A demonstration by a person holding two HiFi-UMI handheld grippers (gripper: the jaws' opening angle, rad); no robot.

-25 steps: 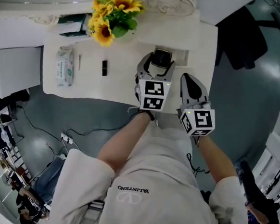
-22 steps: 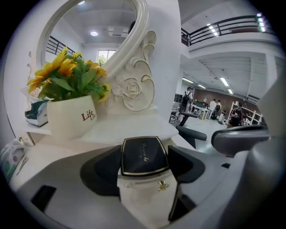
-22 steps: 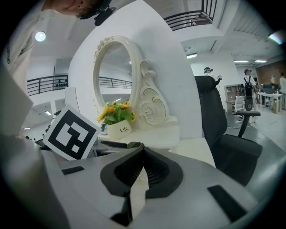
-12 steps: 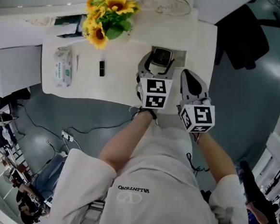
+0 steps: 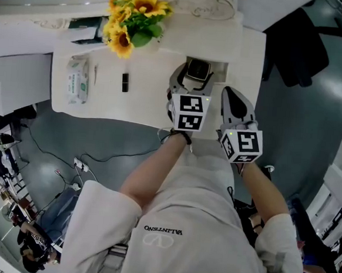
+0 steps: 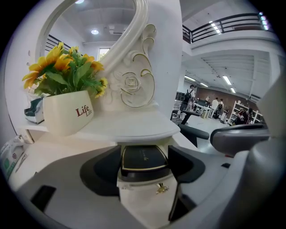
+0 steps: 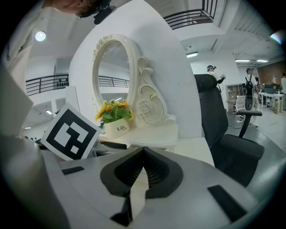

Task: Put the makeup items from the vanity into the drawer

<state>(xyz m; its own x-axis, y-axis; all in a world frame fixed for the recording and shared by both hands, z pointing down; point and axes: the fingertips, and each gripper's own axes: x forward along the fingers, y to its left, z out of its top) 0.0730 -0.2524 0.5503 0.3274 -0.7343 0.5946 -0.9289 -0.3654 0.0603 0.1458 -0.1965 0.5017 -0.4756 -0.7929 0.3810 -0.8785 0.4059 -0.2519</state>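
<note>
ok so the white vanity (image 5: 143, 110) has a fair bit on it: cream ceramic pot of sunflowers (image 6: 67, 112) off to the left, a soft pack of wet wipes (image 5: 78, 81), and a little black stick thing (image 5: 126, 82) lying flat, well apart from the grippers. Glossy mirror frame (image 6: 132, 85) with a carved rose sits right behind, and its shelf overhangs the drawer (image 6: 145, 201), so it's tight in there. The drawer's small and white with a tiny gold knob (image 6: 161, 189). The left gripper (image 6: 145, 165) is spread wide, pads against both sides of a flat black compact (image 6: 142, 157) with a gold rim, right over the drawer. The right gripper (image 7: 142, 154) is pinched closed, nothing in it, just beside the left one
</note>
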